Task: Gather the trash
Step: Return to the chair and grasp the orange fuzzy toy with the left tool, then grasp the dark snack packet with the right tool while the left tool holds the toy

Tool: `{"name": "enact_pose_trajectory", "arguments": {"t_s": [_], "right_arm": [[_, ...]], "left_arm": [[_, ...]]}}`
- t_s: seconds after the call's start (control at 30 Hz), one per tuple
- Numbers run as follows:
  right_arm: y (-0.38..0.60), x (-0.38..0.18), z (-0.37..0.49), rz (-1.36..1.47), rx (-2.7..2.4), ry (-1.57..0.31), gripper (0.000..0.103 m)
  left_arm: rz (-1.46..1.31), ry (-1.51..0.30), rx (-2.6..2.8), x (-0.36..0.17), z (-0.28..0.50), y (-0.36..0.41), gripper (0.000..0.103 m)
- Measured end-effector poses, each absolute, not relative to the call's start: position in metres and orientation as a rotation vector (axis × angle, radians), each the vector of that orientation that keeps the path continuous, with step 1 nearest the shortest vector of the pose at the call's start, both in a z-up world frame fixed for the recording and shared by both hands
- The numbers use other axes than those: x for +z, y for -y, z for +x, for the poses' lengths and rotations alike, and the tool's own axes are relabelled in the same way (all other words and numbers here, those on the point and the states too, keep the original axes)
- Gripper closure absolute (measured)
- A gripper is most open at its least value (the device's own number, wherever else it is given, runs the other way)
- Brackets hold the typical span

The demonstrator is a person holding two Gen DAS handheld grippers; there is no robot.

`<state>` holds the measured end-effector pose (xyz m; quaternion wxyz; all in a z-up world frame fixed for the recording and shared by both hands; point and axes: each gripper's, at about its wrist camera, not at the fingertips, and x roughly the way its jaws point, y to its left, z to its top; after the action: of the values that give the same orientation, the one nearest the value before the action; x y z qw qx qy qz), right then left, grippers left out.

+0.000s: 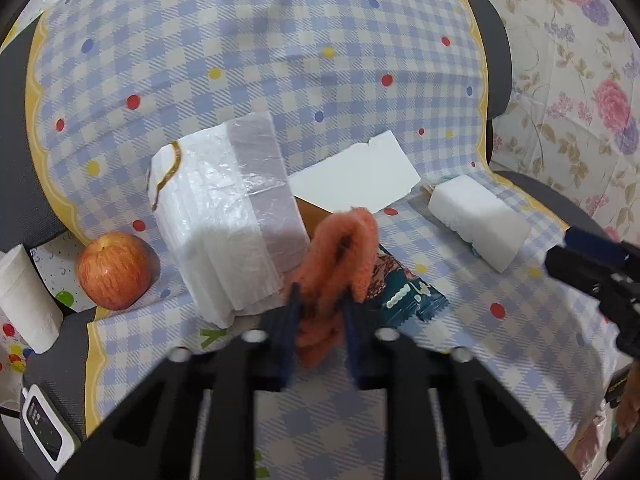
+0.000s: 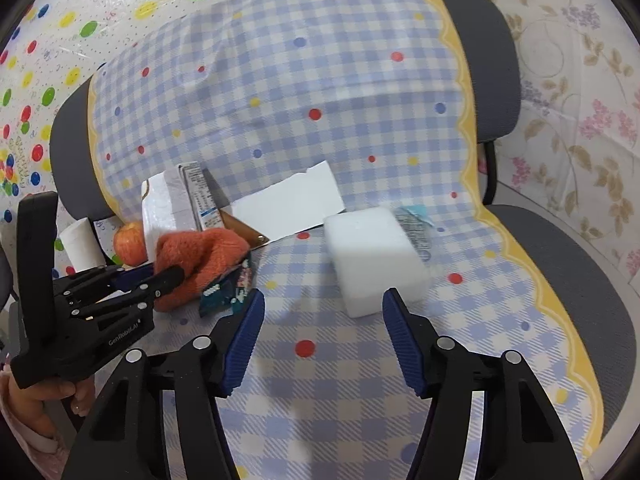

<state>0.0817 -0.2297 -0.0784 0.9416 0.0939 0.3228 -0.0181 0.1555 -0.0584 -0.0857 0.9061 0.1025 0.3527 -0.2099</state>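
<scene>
Already the left gripper [image 1: 320,300] is clamped on the orange cloth [image 1: 340,256] beside the tissue pack [image 1: 224,216]; lifting could drag the snack wrapper [image 1: 404,292] underneath. The right gripper [image 2: 323,312] gapes, empty, short of the foam block [image 2: 372,256].

orange fuzzy cloth [image 1: 340,256] | bunched (pinched) | white foam block [image 2: 374,256] | lying flat

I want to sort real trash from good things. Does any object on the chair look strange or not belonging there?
Yes. A whole red apple sits at the seat's left edge beside the white plastic-wrapped pack; it looks undamaged, not trash. Also, the left gripper is shut on a fuzzy orange cloth, which seems a usable item.
</scene>
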Motion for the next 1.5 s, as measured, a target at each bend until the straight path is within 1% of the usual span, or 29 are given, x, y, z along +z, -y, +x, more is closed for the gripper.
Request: {"name": "enact_pose_trajectory", "arguments": {"t_s": [0.03,0.07,0.17,0.23,0.27,0.37,0.6,0.63,0.67,0.7,0.73,0.77,0.8,0.87,1.03,1.2,1.33,1.5], "right_arm": [[0.224,-0.079,0.085,0.186,-0.023,-0.663,0.056],[0.217,-0.078,0.088,0.176,-0.005,-0.666,0.059],[0.197,-0.078,0.095,0.156,0.041,-0.67,0.06],[0.187,-0.079,0.101,0.155,0.068,-0.676,0.057],[0.182,-0.08,0.105,0.154,0.082,-0.681,0.052],[0.165,-0.085,0.12,0.142,0.122,-0.702,0.044],[0.145,-0.098,0.146,0.101,0.135,-0.751,0.045],[0.143,-0.099,0.149,0.097,0.132,-0.756,0.048],[0.141,-0.1,0.15,0.088,0.13,-0.759,0.055],[0.138,-0.101,0.151,0.074,0.129,-0.766,0.059],[0.137,-0.102,0.151,0.064,0.13,-0.772,0.067],[0.135,-0.103,0.151,0.057,0.13,-0.776,0.084],[0.133,-0.103,0.147,0.047,0.129,-0.777,0.093],[0.134,-0.099,0.14,0.049,0.128,-0.761,0.099],[0.148,-0.069,0.099,0.09,0.125,-0.684,0.1],[0.167,-0.037,0.04,0.098,0.086,-0.608,0.1],[0.184,-0.027,-0.001,0.1,0.03,-0.58,0.1],[0.208,-0.027,-0.05,0.122,-0.048,-0.575,0.1]], "left_arm": [[0.193,-0.721,-0.432,-0.083,0.154,0.053,0.091],[0.177,-0.713,-0.432,-0.081,0.151,0.047,0.091],[0.12,-0.677,-0.42,-0.074,0.136,0.025,0.091],[0.094,-0.668,-0.41,-0.072,0.131,0.013,0.091],[0.082,-0.669,-0.4,-0.072,0.129,0.006,0.091],[0.063,-0.679,-0.388,-0.075,0.13,-0.003,0.091],[0.033,-0.69,-0.388,-0.083,0.136,-0.01,0.091],[0.03,-0.69,-0.389,-0.083,0.136,-0.01,0.091],[0.028,-0.69,-0.389,-0.083,0.135,-0.011,0.091],[0.028,-0.689,-0.39,-0.083,0.135,-0.011,0.091],[0.028,-0.687,-0.391,-0.083,0.134,-0.011,0.091],[0.028,-0.686,-0.39,-0.083,0.133,-0.011,0.091],[0.027,-0.685,-0.391,-0.082,0.132,-0.011,0.091],[0.023,-0.679,-0.396,-0.079,0.127,-0.011,0.091],[0.021,-0.629,-0.438,-0.059,0.101,-0.012,0.091],[0.029,-0.555,-0.521,-0.034,0.062,-0.004,0.092],[0.042,-0.519,-0.608,-0.021,0.03,0.013,0.092],[0.083,-0.504,-0.725,-0.017,-0.009,0.047,0.092]]}}
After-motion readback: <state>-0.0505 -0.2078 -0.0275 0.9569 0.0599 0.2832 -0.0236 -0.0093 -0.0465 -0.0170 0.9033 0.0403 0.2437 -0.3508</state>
